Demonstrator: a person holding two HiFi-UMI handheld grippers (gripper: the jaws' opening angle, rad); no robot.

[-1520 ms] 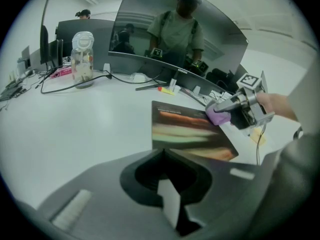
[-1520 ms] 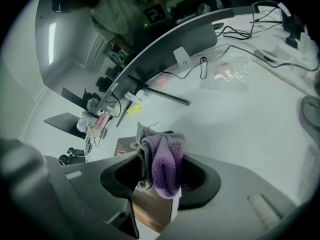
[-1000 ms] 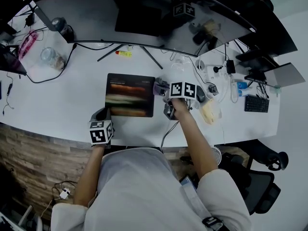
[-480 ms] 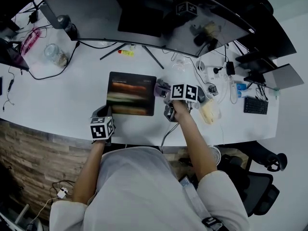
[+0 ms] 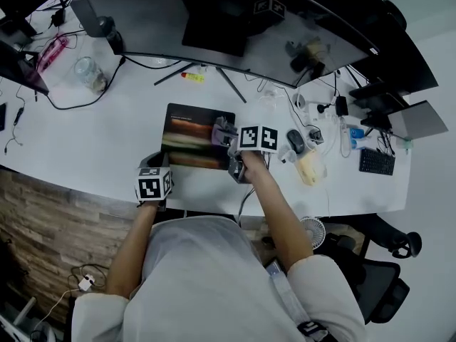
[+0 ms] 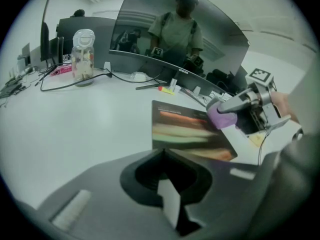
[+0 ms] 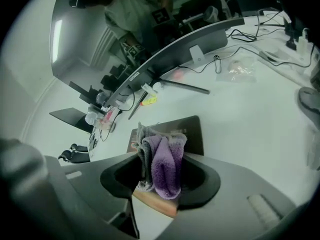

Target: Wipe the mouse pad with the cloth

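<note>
Mouse pad [image 5: 187, 140] needs flat, overlapping strokes from your right gripper [image 7: 161, 176], jaws clenched on the cloth [image 7: 165, 161]; your left gripper [image 6: 167, 196] has its jaws closed and empty.

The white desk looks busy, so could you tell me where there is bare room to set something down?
The widest bare patch lies left of the mouse pad, between the jar and the front edge of the desk. Right of the pad it is crowded: a mouse, cables and small clutter.
</note>
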